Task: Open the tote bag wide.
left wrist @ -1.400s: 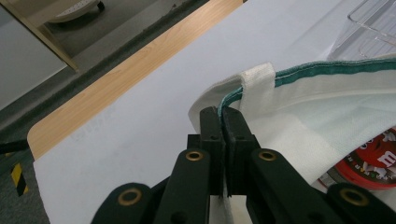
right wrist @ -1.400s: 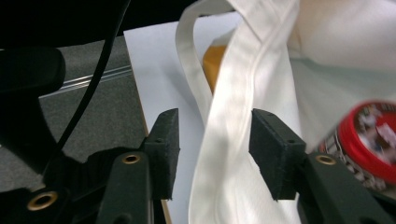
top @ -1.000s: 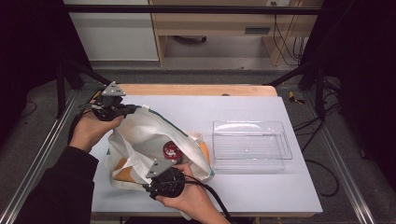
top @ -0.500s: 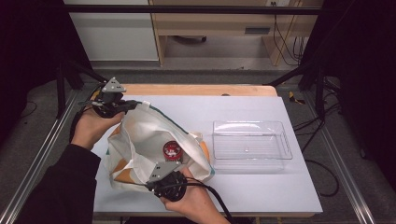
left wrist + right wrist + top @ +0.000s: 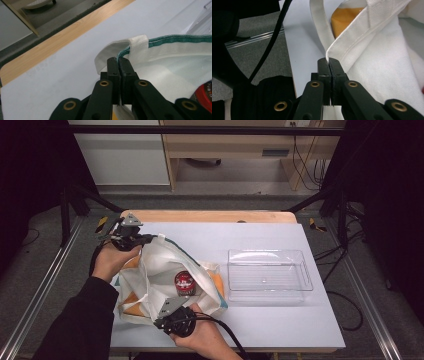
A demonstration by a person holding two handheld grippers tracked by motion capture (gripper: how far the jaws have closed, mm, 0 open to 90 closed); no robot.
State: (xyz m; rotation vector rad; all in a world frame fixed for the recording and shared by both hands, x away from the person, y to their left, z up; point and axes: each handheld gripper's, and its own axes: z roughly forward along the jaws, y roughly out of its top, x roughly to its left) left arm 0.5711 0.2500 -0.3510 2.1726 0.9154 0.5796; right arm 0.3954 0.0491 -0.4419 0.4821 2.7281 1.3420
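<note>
1. On the white table top (image 5: pixel 280 325), one cloth bag (image 5: pixel 160 270) is lying near the person's side, left of centre, with its mouth being held open.
2. Inside the bag one round tin (image 5: pixel 184 282) with a red-and-dark lid is sitting; white lettering is showing on the lid, but it is too small to read. A red slice of the same lid is peeking in at the lower right of the left gripper view (image 5: pixel 205 96).
3. Left gripper (image 5: pixel 131 240) is pinching the bag's far rim: in the left gripper view its jaws are closed tight on the green-trimmed edge (image 5: pixel 119 58), just beside a sewn-on white strap (image 5: pixel 110 51).
4. Right gripper (image 5: pixel 176 317) is pinching the near rim: in the right gripper view its jaws are shut on the stitched white hem (image 5: pixel 327 58), with the cloth sandwiched between them.
5. Orange patches are showing on the bag's outer face (image 5: pixel 344 17); no print or brand on the cloth is legible.
6. One clear plastic tray (image 5: pixel 270 276) is standing to the right of the bag, close to it; whether they touch cannot be told. No label can be made out on it.
7. Count: two grippers, one bag, one tin, one tray.
</note>
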